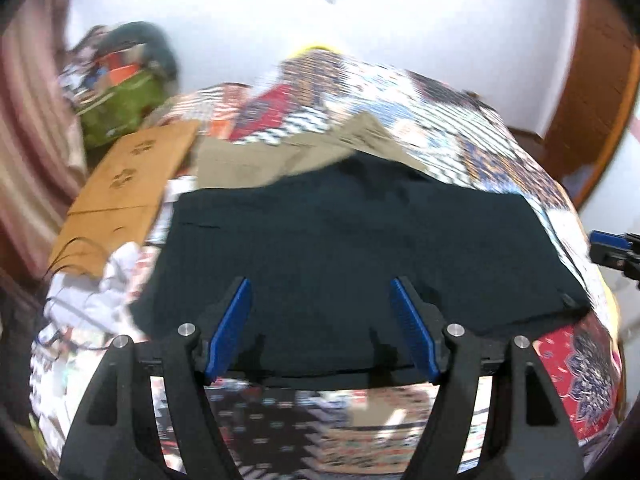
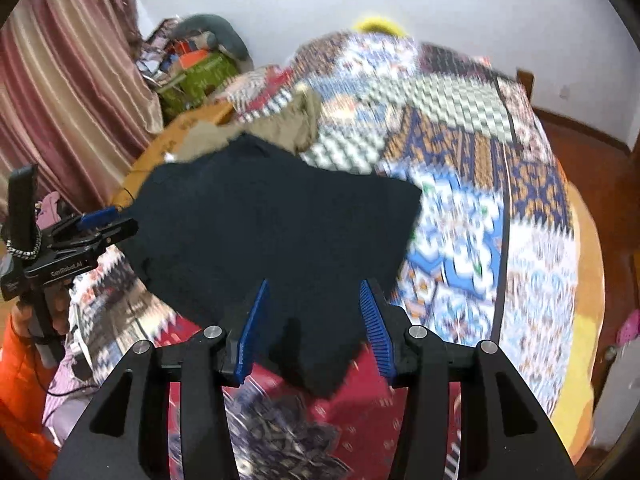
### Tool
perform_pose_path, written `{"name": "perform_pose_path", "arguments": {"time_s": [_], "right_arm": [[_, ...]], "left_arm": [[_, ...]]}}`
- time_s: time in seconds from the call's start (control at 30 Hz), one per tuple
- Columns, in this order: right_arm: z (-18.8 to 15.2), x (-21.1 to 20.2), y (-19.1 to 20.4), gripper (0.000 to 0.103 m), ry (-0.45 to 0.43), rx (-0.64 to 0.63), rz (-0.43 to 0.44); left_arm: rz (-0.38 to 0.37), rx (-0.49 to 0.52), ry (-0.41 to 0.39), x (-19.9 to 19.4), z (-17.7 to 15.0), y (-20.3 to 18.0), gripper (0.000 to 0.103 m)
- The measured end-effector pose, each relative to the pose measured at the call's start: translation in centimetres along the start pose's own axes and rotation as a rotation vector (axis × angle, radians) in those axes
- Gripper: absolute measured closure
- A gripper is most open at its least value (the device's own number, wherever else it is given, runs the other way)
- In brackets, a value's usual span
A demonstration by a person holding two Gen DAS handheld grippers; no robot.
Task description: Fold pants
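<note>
Dark pants lying flat on the patchwork bed cover, already looking like a compact, roughly rectangular slab, prob partly folded, though that's my read. Left claw hangs right over the near hem w/ blue ribbed pads spread wide, nothing pinched; fabric sits straight ahead and below it, long side running across the view, left to right. Right claw also spread, gripping nothing, hovering over the near corner of the same cloth, which pokes toward it as a point. From the right wrist cam the pants stretch away up-left, and the left claw shows at their far left edge. So both are close; each has its own end of the near hem. Next fold likely turns on grabbing that near edge and carrying it away twd the far side. Fabric: matte, soft, limp, few wrinkles. Behind it, khaki garment touching the far edge, flat cardboard beside, crumpled white cloth at left. Frames are motion-blurred, so seams and waistband: can't tell.
</note>
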State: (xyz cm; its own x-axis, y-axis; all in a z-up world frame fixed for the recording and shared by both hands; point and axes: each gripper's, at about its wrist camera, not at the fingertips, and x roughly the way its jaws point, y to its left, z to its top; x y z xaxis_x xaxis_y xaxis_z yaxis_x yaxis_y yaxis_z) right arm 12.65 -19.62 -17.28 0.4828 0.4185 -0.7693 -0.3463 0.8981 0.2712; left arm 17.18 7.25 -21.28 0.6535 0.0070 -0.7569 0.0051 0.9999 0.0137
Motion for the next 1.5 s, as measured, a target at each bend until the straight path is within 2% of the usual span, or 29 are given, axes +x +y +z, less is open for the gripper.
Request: {"name": "perform_pose_path", "arguments": {"time_s": [0.13,0.33,0.53,0.73,0.9,0.97,1.17,1.3,1.5], "right_arm": [[2.1,0.0,1.9,0.059,-0.053,-0.050,0.025],[3.5,2.4,4.4,0.057,-0.060,-0.103,0.083],[3.5,6.0,6.9,0.057,0.007,-0.124,0.138],[2.3,8.6,7.8,0.057,0.102,-0.142,0.129],[1.3,10.5,7.8,0.056,0.183,-0.140,0.111],[1.1,10.5,8.1,0.052,0.186,-0.157,0.105],[0.9,10.4,8.4,0.052,0.189,-0.179,0.082],[1.0,10.5,8.3,0.052,0.190,-0.172,0.087],[1.0,10.5,8.2,0.052,0.191,-0.170,0.089]], "left_arm": [[0.090,-0.068,0.003,-0.5,-0.5,3.8,0.025],[0.136,-0.164,0.052,0.0,-2.9,8.0,0.025],[0.084,-0.294,0.136,2.1,-5.3,11.5,0.025],[-0.022,-0.410,0.189,4.3,-6.6,13.0,0.025],[-0.099,-0.489,0.198,5.3,-6.7,13.7,0.025],[-0.130,-0.520,0.197,5.7,-6.7,14.1,0.025],[-0.251,-0.643,0.190,6.9,-7.2,15.3,0.025],[-0.268,-0.672,0.184,7.8,-6.7,15.7,0.025],[-0.235,-0.628,0.212,9.9,-5.0,15.0,0.025]]}}
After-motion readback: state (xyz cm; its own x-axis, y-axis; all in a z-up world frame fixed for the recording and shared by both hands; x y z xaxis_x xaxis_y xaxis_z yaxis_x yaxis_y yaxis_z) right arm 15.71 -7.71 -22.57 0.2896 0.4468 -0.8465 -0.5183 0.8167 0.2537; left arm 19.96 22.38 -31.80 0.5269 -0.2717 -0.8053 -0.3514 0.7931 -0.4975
